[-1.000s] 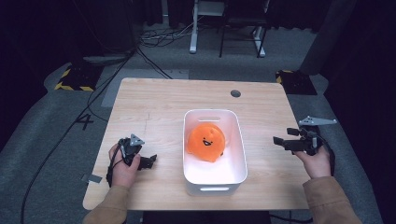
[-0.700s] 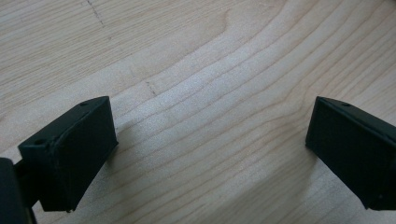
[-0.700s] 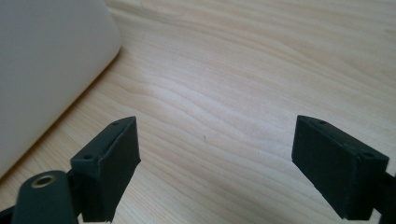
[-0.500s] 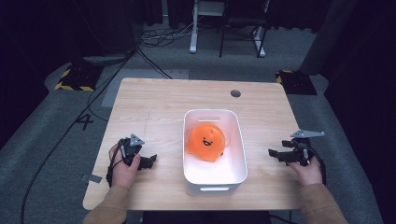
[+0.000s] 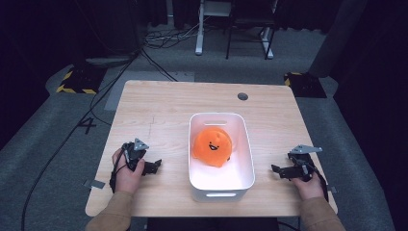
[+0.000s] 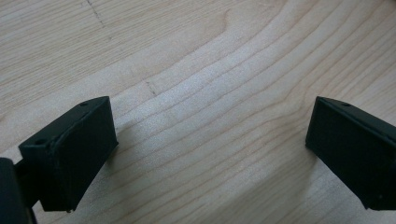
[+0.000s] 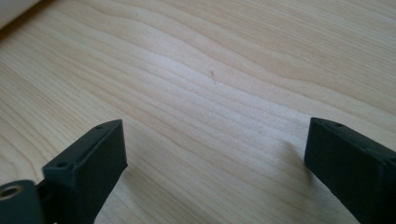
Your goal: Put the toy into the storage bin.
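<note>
Two tools rest low at the near edge of the tabletop (image 5: 159, 103), one on each side of the white bin (image 5: 245, 144). Compared with a second ago, the right tool (image 5: 278, 171) has come down from a raised position beside the bin to just above the wood, and its jaws have just been opening; they now stand wide with nothing but bare wood grain between them. The left tool (image 5: 155, 166) has stayed in place, jaws likewise wide and empty. The orange plush toy (image 5: 212, 146) lies inside the bin, face up, touched by neither tool. Judged from this layout, the placing step is complete and both hands are settling to rest. Whether either tool actually touches the tabletop is hard to tell from the high view.
</note>
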Demonstrator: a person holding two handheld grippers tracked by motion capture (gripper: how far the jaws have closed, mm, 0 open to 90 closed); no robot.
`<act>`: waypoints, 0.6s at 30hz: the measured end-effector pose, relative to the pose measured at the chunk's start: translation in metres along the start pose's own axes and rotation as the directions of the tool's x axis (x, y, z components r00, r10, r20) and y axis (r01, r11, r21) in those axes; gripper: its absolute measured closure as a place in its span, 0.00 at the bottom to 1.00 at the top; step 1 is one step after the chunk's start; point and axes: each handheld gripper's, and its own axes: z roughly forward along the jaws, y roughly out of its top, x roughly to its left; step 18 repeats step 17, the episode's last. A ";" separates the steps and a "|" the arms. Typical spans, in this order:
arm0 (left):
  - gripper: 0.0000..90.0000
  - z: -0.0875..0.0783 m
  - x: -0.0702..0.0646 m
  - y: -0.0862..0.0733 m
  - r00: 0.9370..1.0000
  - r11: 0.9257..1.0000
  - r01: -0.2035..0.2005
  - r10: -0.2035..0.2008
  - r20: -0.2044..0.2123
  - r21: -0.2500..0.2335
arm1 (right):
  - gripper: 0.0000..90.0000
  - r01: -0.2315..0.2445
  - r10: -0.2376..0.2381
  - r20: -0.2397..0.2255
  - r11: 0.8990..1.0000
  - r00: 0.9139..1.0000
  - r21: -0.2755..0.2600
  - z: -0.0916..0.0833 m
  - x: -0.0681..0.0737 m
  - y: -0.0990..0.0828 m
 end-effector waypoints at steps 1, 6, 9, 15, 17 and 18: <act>0.02 0.000 0.000 0.000 1.000 1.000 0.000 0.000 0.000 0.000 | 0.00 0.002 -0.002 0.004 1.000 1.000 -0.002 0.001 0.001 -0.001; 0.02 0.000 0.000 0.000 1.000 1.000 0.000 0.000 -0.002 0.000 | 0.00 0.010 -0.010 0.015 0.999 1.000 -0.036 0.003 0.002 -0.005; 0.02 0.000 0.000 0.000 1.000 1.000 -0.001 0.001 -0.003 -0.001 | 0.00 0.003 -0.002 0.022 0.999 1.000 -0.033 0.003 0.003 -0.005; 0.02 -0.001 -0.001 -0.001 1.000 1.000 0.001 -0.001 -0.003 0.002 | 0.00 0.003 -0.003 0.021 0.999 1.000 -0.035 0.003 0.003 -0.005; 0.02 -0.001 -0.001 -0.001 1.000 1.000 0.001 -0.001 -0.004 0.002 | 0.00 -0.005 0.005 0.018 0.999 1.000 -0.036 0.002 0.004 -0.005; 0.02 -0.001 -0.001 -0.001 1.000 1.000 0.001 -0.001 -0.004 0.002 | 0.00 -0.005 0.005 0.018 0.999 1.000 -0.036 0.002 0.004 -0.005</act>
